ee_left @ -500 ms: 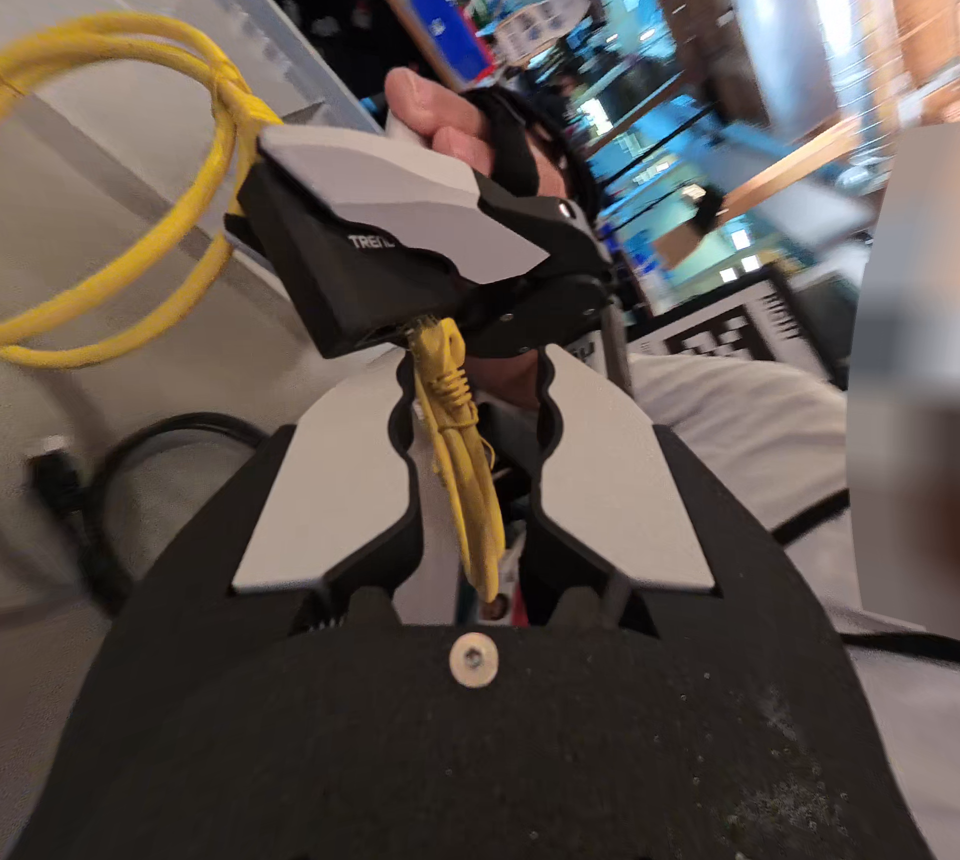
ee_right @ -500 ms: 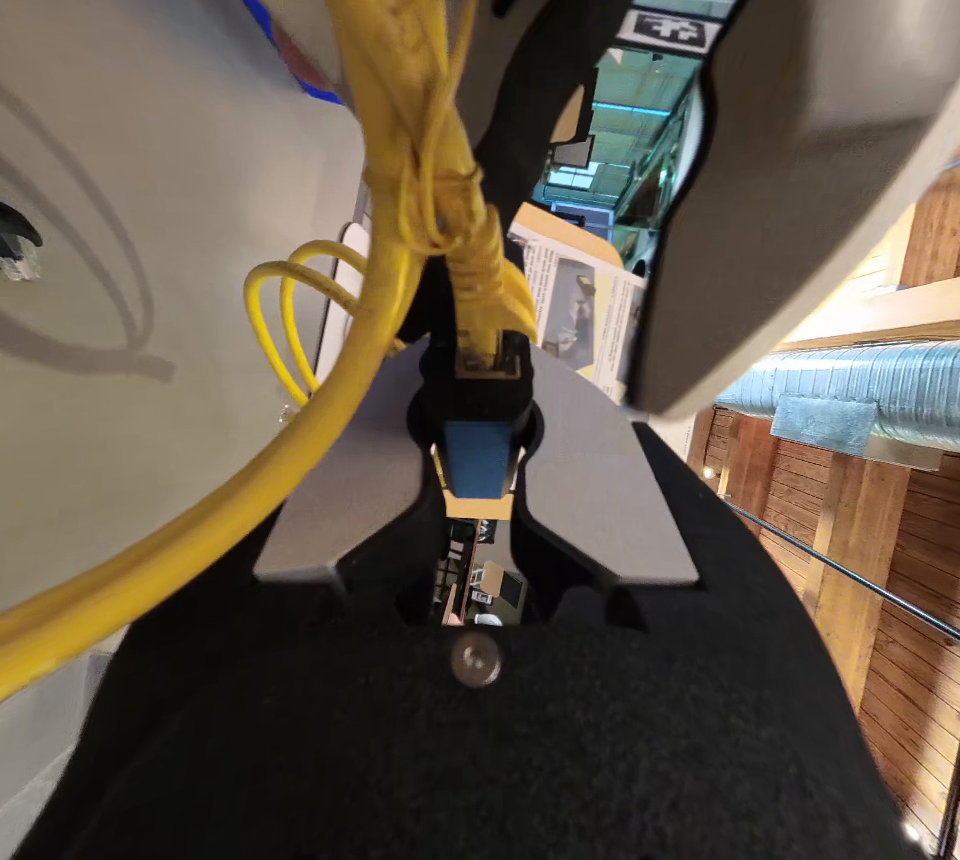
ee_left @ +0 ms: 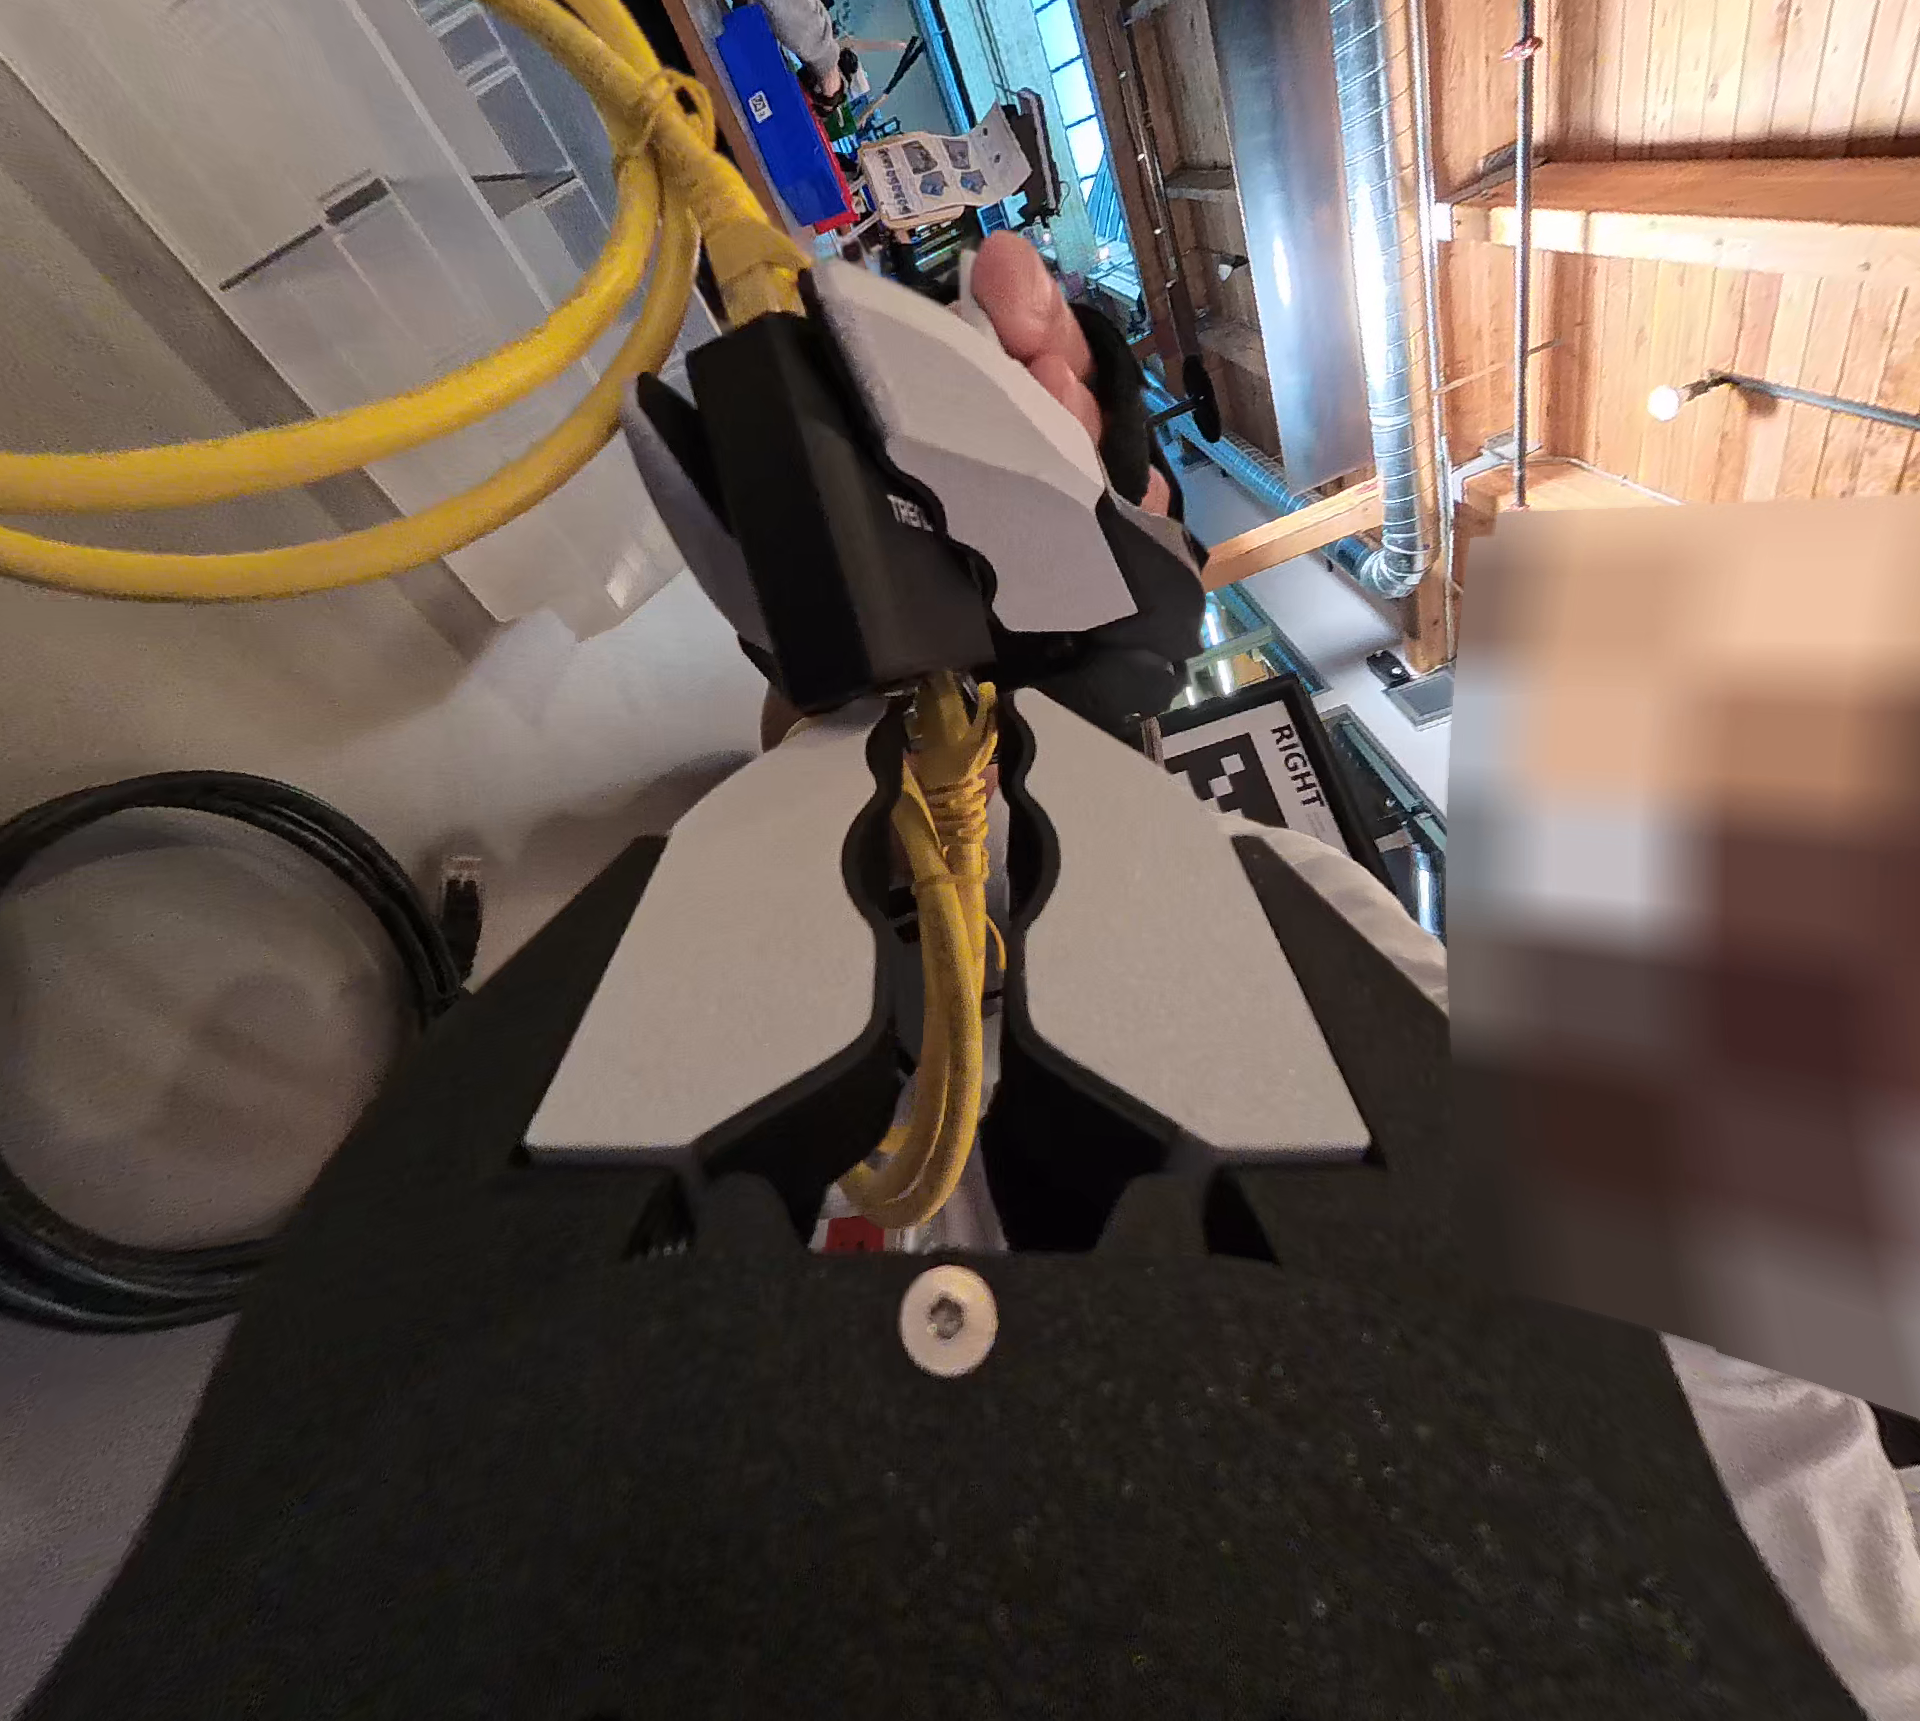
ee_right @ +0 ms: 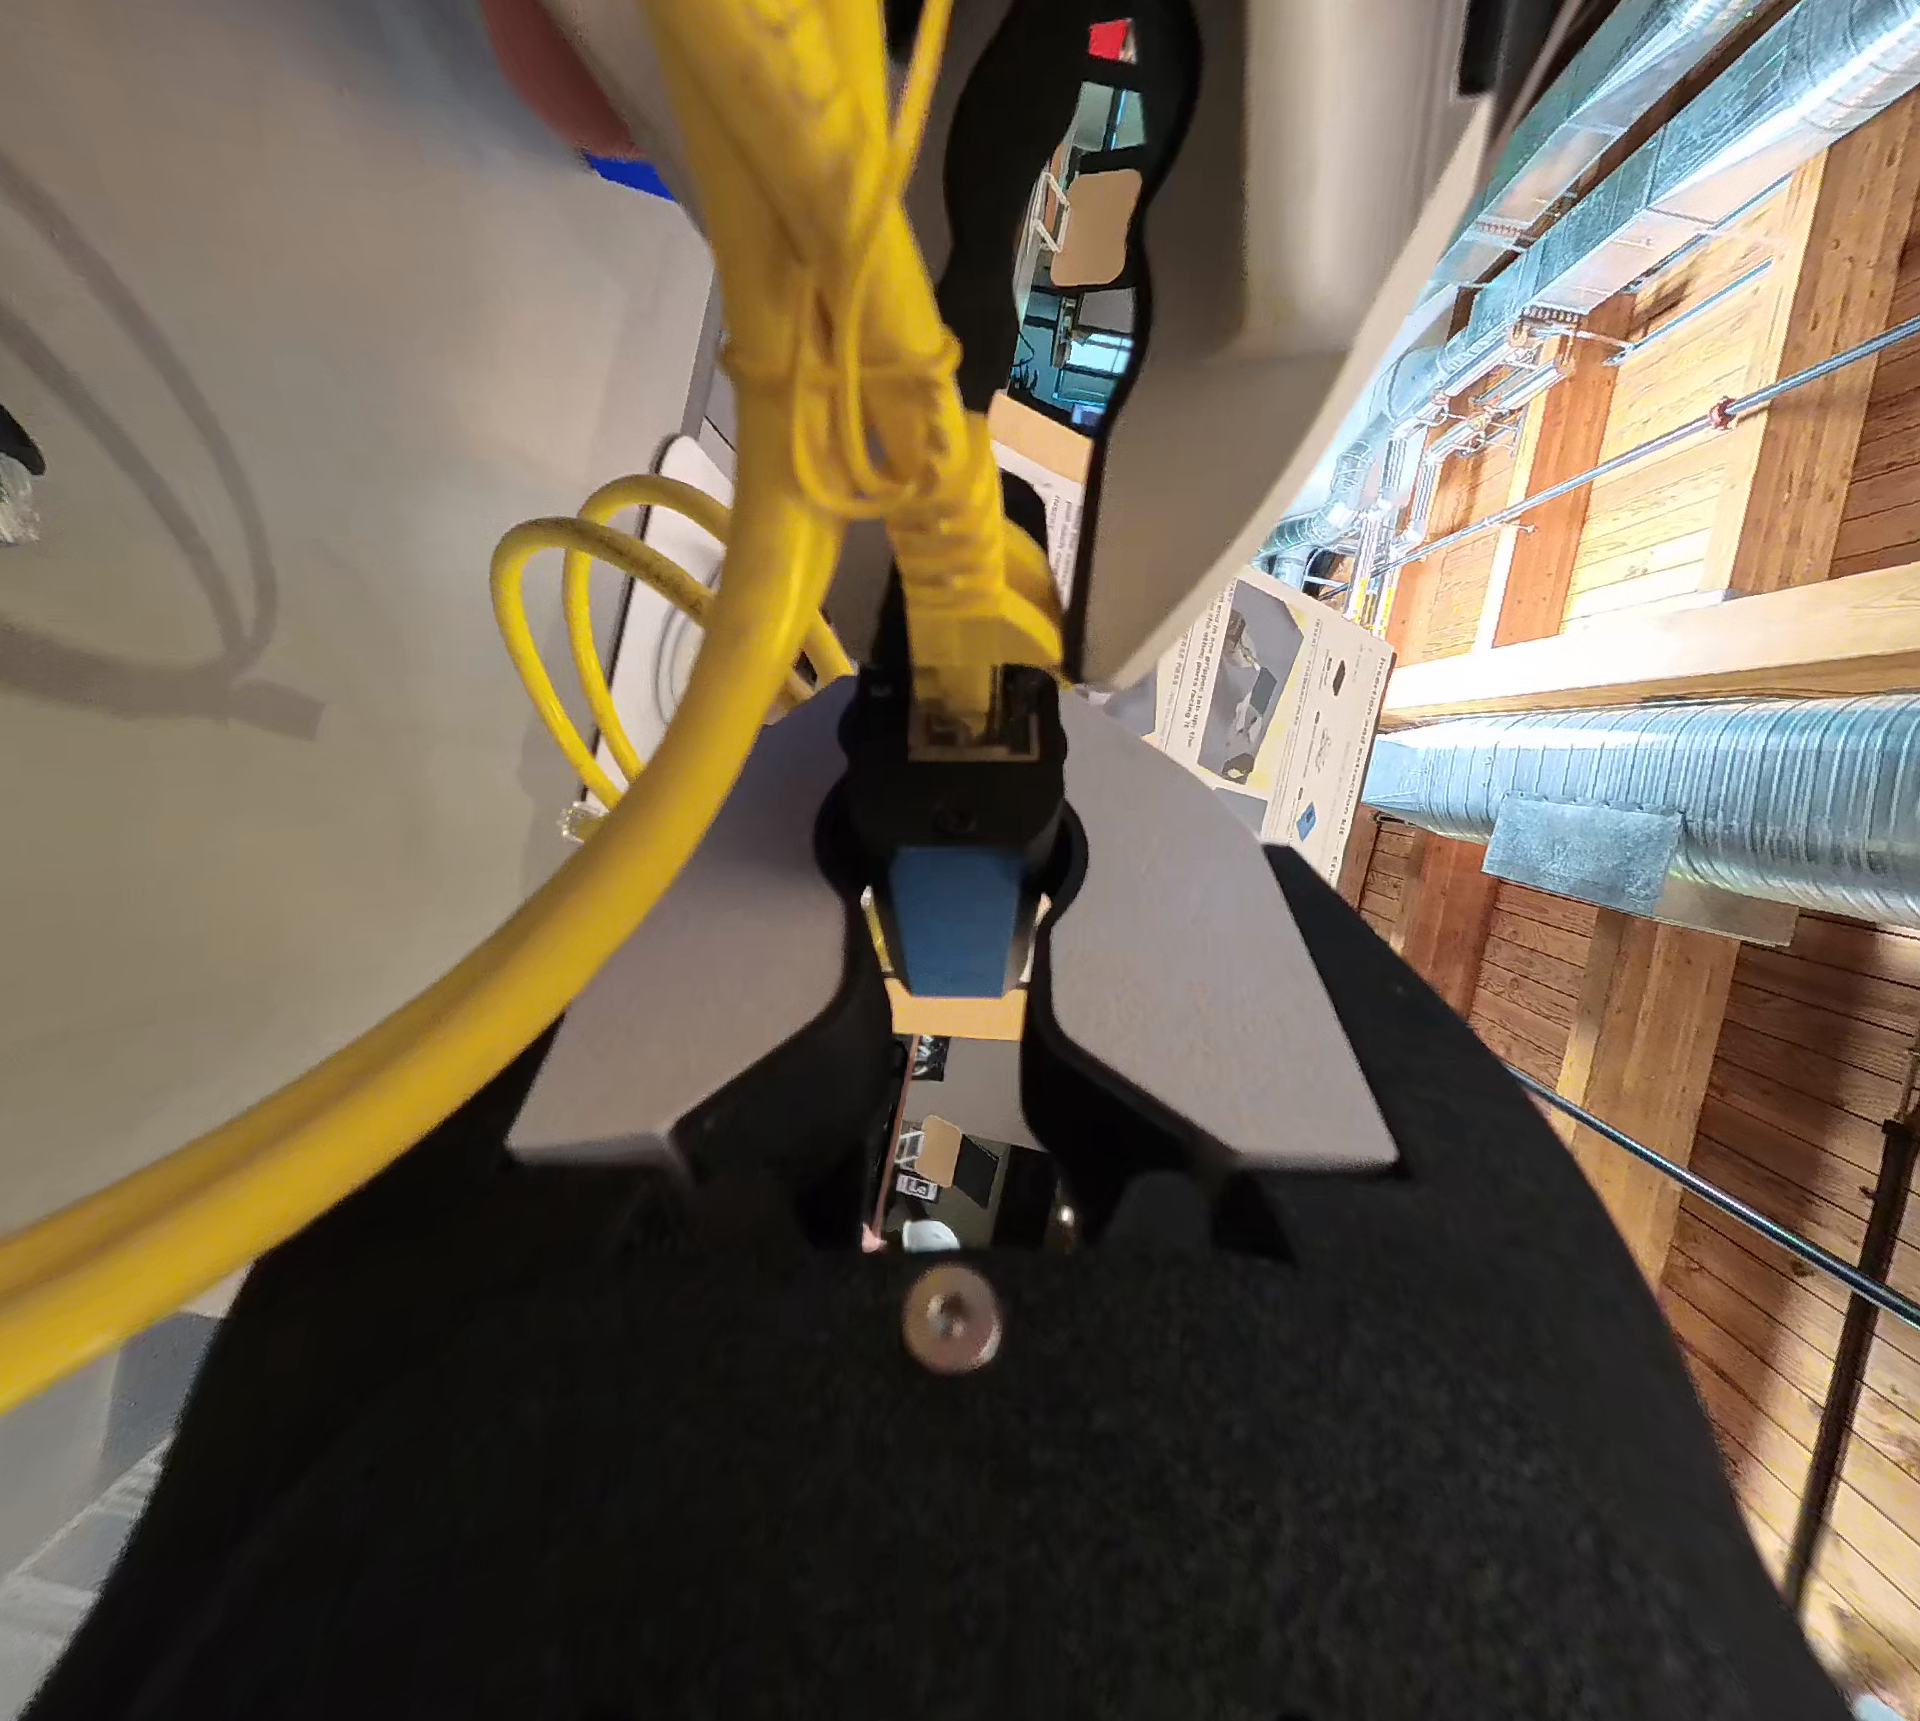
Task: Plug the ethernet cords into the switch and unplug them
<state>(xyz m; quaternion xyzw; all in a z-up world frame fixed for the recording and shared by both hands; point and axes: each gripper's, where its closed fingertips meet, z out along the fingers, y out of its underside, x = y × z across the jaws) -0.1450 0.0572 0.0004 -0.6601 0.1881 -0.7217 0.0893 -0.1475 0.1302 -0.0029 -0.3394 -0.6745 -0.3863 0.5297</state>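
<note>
Left gripper (ee_left: pixel 948 772) jaws narrowed since half-second ago, now pinching yellow cord (ee_left: pixel 940 850) behind plug. Plug sits in switch (ee_right: pixel 961 788), clamped ahead in right gripper (ee_right: pixel 958 778). Likely unplug next.

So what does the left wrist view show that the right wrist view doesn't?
Only the left wrist view shows the coiled black cable on the table, the person's hand holding the right gripper, and the switch's black side. Only the right wrist view shows the switch's port face with the yellow plug seated, plus a spare clear plug lying on the table. Both share the yellow ethernet cord between the left gripper's fingers, its big loops, and the wooden ceiling.
</note>
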